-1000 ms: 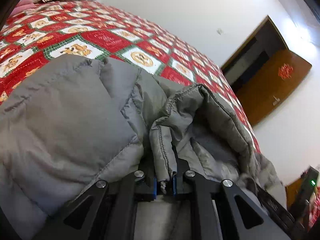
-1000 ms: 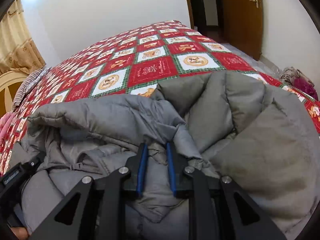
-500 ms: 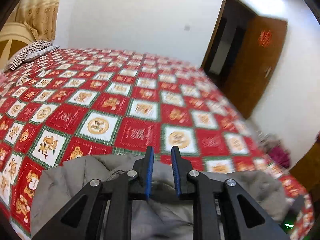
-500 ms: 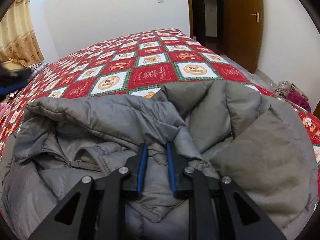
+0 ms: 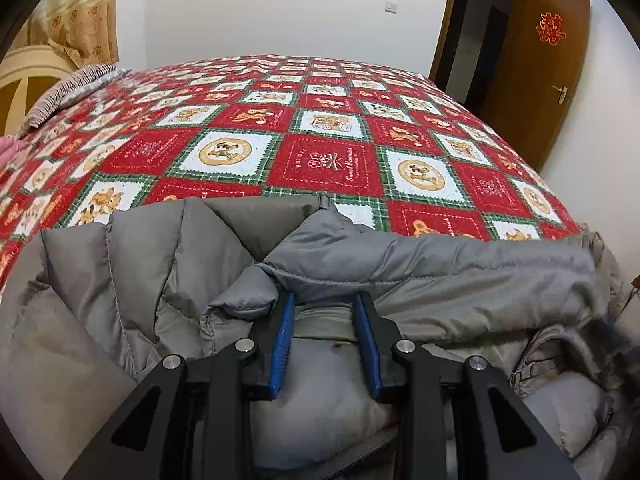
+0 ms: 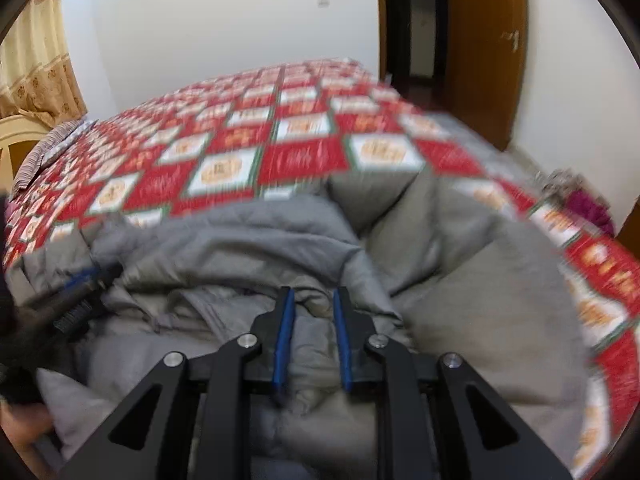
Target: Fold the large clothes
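A bulky grey quilted down jacket [image 5: 400,268] lies heaped at the near edge of a bed covered by a red, white and green patchwork bedspread [image 5: 320,160] printed with gingerbread figures and medallions. In the left wrist view the left gripper [image 5: 325,300] hangs over the jacket with its blue-lined fingers [image 5: 282,340] parted; its jaws have just been opening, and a rolled fold of grey fabric runs across just past the fingertips, while only loose jacket fabric shows below the gap, with no pad pressing on it, so the jacket is released on this side. In the right wrist view, which is smeared by motion, the right gripper [image 6: 314,294] sits low over the crumpled middle of the jacket [image 6: 460,280] with a narrow gap between its blue pads [image 6: 285,336]; grey fabric fills the space between them, though the blur makes it unclear whether they pinch it or merely stand over it. The left gripper appears again at the left edge of that view as a dark, blurred shape [image 6: 80,280] against the jacket's side. A striped pillow [image 5: 72,92] rests at the far left of the bed, a beige patterned curtain [image 5: 80,20] hangs behind it, and a brown wooden door [image 5: 540,72] with a red ornament stands open to the right.
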Tool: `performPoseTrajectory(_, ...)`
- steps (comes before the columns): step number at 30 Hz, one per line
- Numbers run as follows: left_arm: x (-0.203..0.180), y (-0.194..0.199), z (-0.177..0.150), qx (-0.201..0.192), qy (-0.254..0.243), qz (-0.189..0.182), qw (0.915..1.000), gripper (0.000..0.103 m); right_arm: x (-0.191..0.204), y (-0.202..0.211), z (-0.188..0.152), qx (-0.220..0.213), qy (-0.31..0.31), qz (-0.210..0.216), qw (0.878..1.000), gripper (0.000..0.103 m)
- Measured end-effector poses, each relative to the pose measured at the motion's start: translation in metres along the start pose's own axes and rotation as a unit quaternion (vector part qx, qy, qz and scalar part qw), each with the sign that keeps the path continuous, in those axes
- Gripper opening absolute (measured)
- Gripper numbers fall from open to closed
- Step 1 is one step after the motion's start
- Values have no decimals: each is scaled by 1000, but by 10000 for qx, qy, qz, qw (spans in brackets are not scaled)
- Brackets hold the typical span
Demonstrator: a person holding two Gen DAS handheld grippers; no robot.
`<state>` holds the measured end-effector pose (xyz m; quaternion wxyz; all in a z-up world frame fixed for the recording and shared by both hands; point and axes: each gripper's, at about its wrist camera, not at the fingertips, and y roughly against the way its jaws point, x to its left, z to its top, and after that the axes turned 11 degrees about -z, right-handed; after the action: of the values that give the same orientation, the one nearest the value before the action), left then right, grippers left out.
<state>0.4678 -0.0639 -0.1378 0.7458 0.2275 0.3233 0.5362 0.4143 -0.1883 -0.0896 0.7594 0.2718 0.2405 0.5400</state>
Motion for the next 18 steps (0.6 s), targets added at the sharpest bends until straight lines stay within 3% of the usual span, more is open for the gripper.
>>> performPoseTrajectory(3, -9, -4, 3, 18, -209, 260, 9994, 32, 11, 26, 33, -480, -127, 175, 9986, 28)
performPoseTrajectory(6, -6, -4, 3, 5, -178, 217, 9996, 33, 47, 10, 57, -208, 427, 116, 9988, 27)
performPoseTrajectory(8, -3, -3, 3, -7, -113, 135, 9998, 33, 64, -22, 48, 158, 699, -35, 9974, 27)
performPoseTrajectory(10, 0, -1, 4, -44, -27, -14, 10000, 33, 69, -69, 16, 849, 1004, -160, 9912, 27)
performPoseTrajectory(11, 3, 0, 3, -45, 26, -57, 10000, 33, 64, -64, 13, 518, 856, -76, 9950, 27)
performPoseTrajectory(15, 4, -2, 4, -65, 103, -102, 9999, 33, 51, -74, 11, 579, 501, 309, 9966, 27)
performPoseTrajectory(18, 3, -7, 8, -33, 92, -37, 9999, 33, 55, -72, 12, 528, 502, 246, 9970, 26)
